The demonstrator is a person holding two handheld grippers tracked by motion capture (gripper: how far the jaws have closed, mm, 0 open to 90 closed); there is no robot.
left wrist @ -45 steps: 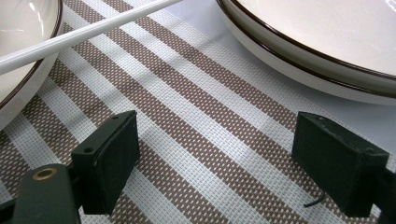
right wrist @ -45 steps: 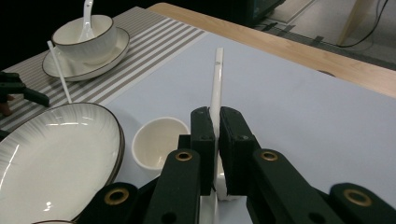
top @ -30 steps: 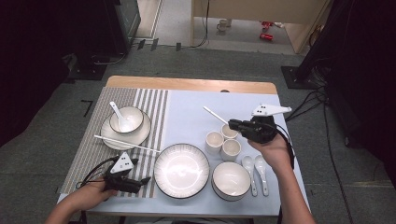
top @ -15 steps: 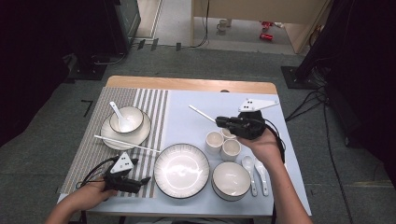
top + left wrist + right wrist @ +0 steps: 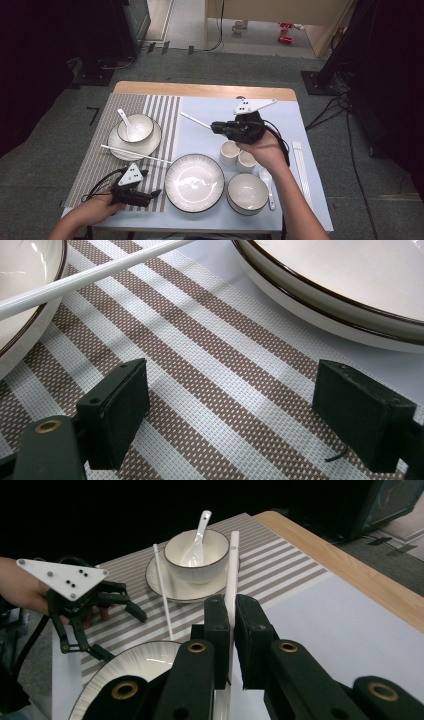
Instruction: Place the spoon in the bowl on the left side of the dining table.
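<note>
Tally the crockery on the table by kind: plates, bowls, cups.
Plates: 2 (large plate, small plate)
Bowls: 2 (left bowl, right bowl)
Cups: 2 (back cup, front cup)
Total: 6

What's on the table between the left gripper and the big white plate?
Only bare striped placemat between the left gripper and the plate, in the left gripper view.

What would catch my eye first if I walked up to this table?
Probably the right gripper, raised above the middle of the table with a white chopstick pinched in its jaws. Below it, a big white plate sits near the front edge. The left gripper rests open on the striped placemat.
</note>
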